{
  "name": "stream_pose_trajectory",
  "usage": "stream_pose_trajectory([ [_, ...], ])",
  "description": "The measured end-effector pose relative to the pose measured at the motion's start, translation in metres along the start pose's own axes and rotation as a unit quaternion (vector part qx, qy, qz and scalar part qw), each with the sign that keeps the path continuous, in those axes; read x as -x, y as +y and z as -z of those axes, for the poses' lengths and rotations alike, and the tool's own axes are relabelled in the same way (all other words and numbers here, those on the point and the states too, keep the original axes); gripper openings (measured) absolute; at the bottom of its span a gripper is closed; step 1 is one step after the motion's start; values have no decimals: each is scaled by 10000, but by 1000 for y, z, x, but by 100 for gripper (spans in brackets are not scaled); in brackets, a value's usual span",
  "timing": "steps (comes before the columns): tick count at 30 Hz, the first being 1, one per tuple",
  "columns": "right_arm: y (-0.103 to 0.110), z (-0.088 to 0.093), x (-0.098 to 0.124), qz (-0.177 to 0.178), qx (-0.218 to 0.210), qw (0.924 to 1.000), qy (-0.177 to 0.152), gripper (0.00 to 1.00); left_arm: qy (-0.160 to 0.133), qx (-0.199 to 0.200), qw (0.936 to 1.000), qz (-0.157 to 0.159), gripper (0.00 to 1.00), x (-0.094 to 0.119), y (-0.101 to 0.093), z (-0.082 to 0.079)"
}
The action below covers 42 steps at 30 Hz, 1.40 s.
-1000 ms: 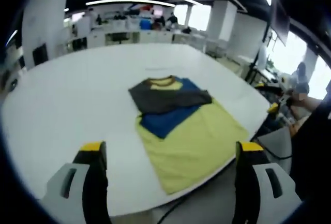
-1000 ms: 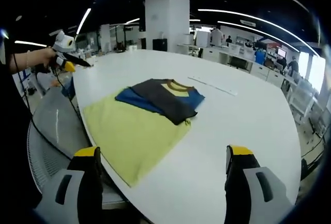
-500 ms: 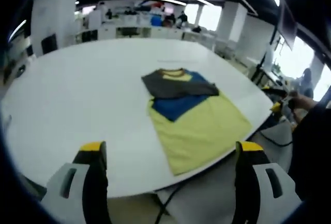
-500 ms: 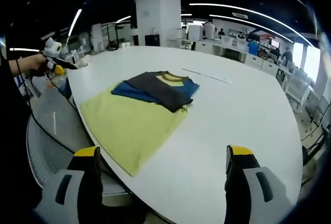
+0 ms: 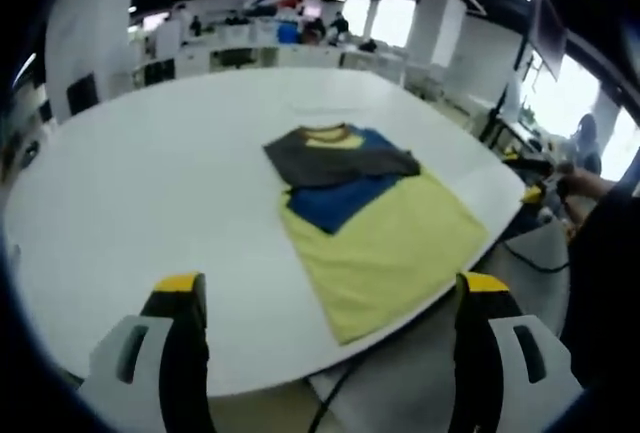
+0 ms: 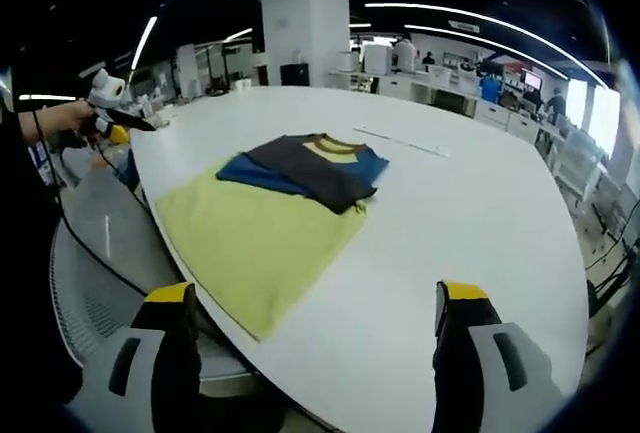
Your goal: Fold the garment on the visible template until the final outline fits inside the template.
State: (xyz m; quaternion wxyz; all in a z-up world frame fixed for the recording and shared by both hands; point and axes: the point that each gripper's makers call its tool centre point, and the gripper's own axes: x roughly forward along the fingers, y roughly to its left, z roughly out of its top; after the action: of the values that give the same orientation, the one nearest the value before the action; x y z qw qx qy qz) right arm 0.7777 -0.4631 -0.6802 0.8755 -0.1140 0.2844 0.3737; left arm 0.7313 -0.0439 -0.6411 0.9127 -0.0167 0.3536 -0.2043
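A T-shirt lies flat on the white table (image 5: 130, 193) near its edge. Its yellow body (image 5: 385, 248) points toward the rim, and a blue sleeve (image 5: 335, 201) and a dark grey sleeve (image 5: 335, 158) are folded across the chest below the collar. My left gripper (image 5: 330, 288) hangs open well short of the shirt, holding nothing. The yellow body (image 6: 255, 243) also lies in the right gripper view, with the grey sleeve (image 6: 315, 168) on top. My right gripper (image 6: 315, 298) is open and held back from the table (image 6: 470, 223). A hand holds the left gripper (image 6: 112, 103) at far left.
A grey mesh chair (image 6: 95, 253) stands at the table's rim beside the shirt's hem. A thin pale strip (image 6: 405, 141) lies on the table beyond the collar. A hand with the right gripper (image 5: 540, 175) is off the table's right side. Desks and people fill the far background.
Both cameras have swayed a little, so the picture has shifted. The shirt lies as before, and both grippers stay open and off the cloth.
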Motion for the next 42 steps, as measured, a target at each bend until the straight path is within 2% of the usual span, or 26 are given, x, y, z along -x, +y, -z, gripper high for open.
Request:
stream_pose_trajectory([
  [3, 6, 4, -5, -80, -14, 10000, 23, 92, 77, 10, 9999, 75, 99, -6, -3, 7],
  [6, 12, 8, -8, -144, -34, 9999, 61, 89, 197, 23, 9996, 185, 91, -13, -8, 18],
  [8, 15, 10, -10, -182, -37, 9998, 77, 86, 245, 61, 9994, 230, 90, -17, -9, 23],
  [14, 25, 14, -15, -313, -68, 9994, 122, 77, 546, -20, 9982, 235, 86, -26, -12, 43],
  [16, 28, 16, -18, -365, -87, 9992, 148, 71, 541, 69, 9982, 230, 82, -29, -12, 45],
  [19, 32, 18, -22, -390, -135, 9990, 167, 70, 494, 60, 9986, 201, 77, -36, -10, 50],
  [25, 36, 29, -31, -427, -278, 9982, 317, 62, 673, 131, 9974, 228, 60, -48, -8, 67],
  [30, 38, 34, -34, -368, -367, 9978, 413, 59, 953, 76, 9950, 292, 56, -54, -11, 86],
  [33, 42, 37, -36, -413, -395, 9972, 475, 53, 1019, 72, 9945, 248, 51, -57, -9, 89],
  [35, 44, 39, -38, -433, -377, 9970, 513, 53, 1042, 56, 9942, 262, 50, -59, -9, 89],
  [42, 50, 43, -45, -538, -298, 9957, 690, 43, 1369, 18, 9895, 468, 43, -64, -17, 99],
])
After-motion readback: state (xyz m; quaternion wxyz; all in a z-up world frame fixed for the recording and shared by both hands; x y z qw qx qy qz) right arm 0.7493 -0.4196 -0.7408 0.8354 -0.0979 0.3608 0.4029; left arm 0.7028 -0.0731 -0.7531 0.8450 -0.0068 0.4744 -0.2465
